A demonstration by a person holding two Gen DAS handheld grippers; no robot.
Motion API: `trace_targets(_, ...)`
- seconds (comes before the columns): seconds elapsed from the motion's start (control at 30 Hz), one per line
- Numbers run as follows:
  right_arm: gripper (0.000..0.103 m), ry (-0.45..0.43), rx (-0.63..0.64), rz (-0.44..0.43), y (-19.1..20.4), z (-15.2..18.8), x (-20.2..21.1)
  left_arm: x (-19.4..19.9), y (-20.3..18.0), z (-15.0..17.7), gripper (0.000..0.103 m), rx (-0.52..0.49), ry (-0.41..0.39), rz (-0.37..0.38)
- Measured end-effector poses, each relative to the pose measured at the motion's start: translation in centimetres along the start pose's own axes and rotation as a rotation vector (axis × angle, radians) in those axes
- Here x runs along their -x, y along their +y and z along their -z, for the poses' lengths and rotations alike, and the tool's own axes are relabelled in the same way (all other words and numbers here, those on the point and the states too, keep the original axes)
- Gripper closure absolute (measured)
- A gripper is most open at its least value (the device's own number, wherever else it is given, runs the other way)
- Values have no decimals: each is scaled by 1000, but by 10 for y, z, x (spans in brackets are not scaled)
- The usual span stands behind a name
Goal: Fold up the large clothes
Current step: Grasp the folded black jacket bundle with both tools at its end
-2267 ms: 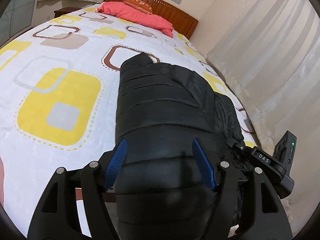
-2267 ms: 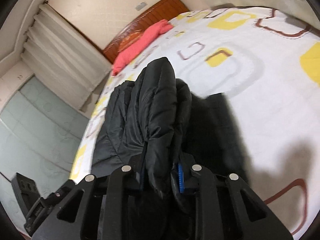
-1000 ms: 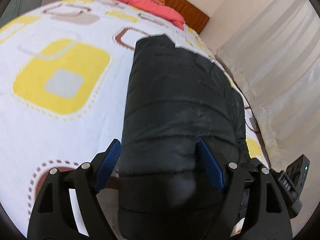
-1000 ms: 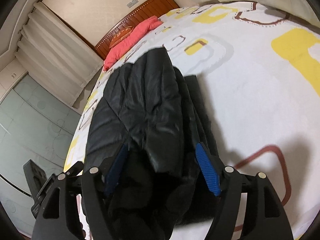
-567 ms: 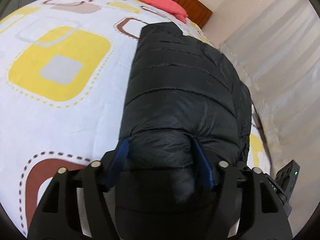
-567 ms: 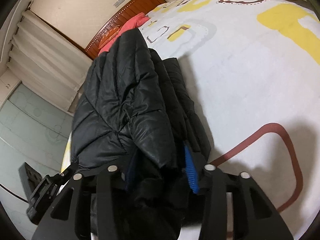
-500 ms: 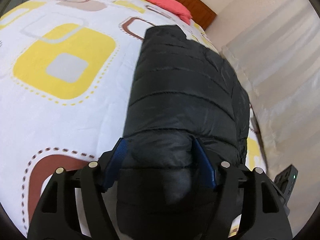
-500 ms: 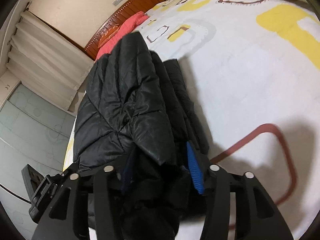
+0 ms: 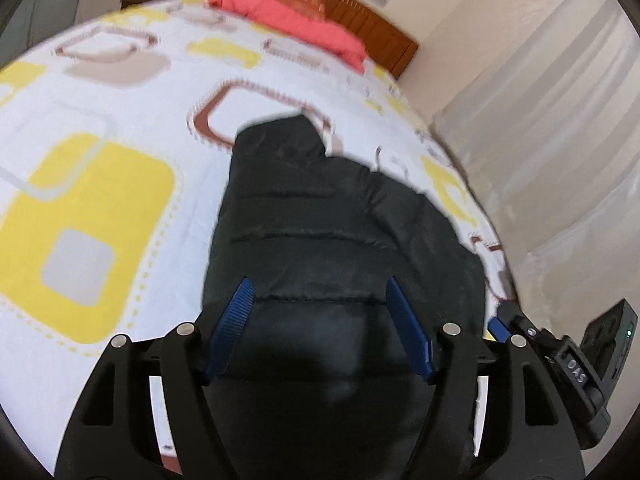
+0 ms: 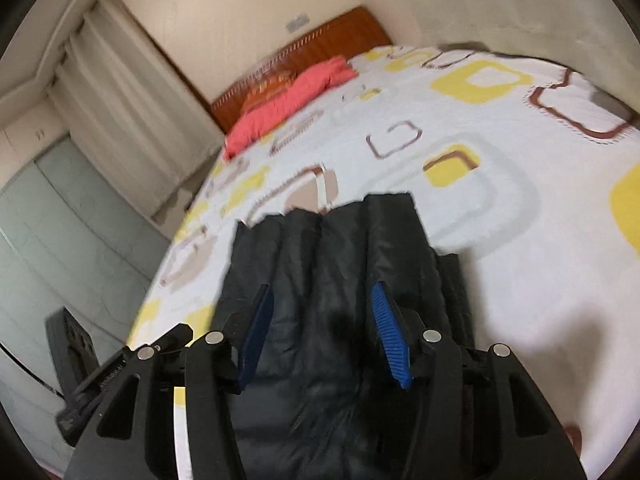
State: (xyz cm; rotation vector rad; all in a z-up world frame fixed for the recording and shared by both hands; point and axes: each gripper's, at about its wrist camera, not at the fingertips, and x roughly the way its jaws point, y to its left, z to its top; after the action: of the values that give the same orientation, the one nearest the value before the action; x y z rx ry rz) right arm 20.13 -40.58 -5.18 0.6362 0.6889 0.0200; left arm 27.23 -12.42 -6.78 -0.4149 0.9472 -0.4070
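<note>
A black quilted puffer jacket (image 9: 328, 216) lies folded on the bed, its near end under both grippers; it also shows in the right wrist view (image 10: 340, 264). My left gripper (image 9: 320, 296) is open, its blue pads (image 9: 234, 320) spread wide over the jacket's near end. My right gripper (image 10: 320, 300) is open too, blue pads (image 10: 388, 332) apart above the jacket, holding nothing. The right gripper's body (image 9: 576, 364) shows at the right edge of the left wrist view.
The bed (image 9: 100, 208) has a white cover with yellow and brown squares. A red pillow (image 9: 288, 20) lies by the wooden headboard (image 10: 320, 48). White curtains (image 9: 552, 120) hang along the bed's right side.
Both grippers have opened and let go of the jacket. They pulled back and up, and the jacket now lies flat on the bed.
</note>
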Motion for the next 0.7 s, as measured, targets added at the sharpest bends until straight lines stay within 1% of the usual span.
trace_targets(0.03, 54, 20, 2, 8, -3, 0, -9, -13, 4, 1, 34, 18, 24, -7)
trace_targets(0.07, 56, 39, 1, 31, -7, 2, -19, -17, 5, 2, 30, 21, 13, -13)
trace_targets(0.1, 61, 58, 0, 66, -14, 5, -28, -21, 5, 3, 25, 13, 2, -29)
trace_targets(0.13, 61, 72, -1, 83, -19, 8, -37, -28, 6, 4, 25, 3, 0, -48)
trace_targets(0.2, 61, 66, -6, 85, -26, 16, -45, -37, 7, 7, 24, 4, 3, -67)
trace_targets(0.3, 61, 37, 22, 107, -23, 21, -54, -49, 9, 9, 22, 7, 5, -96)
trace_targets(0.47, 62, 4, 5, 82, -29, 27, -63, -67, 16, 13, 17, 4, -13, -129)
trace_targets(0.57, 62, -5, 1, 81, -29, 27, -62, -68, 14, 15, 16, -11, -21, -146)
trace_targets(0.6, 62, -5, 3, 84, -28, 27, -61, -67, 14, 15, 16, -10, -23, -143)
trace_targets(0.63, 61, -4, 5, 88, -27, 27, -60, -63, 15, 14, 17, -3, -28, -124)
trace_targets(0.7, 58, -1, 21, 96, -21, 24, -52, -51, 21, 13, 16, 21, -37, -59)
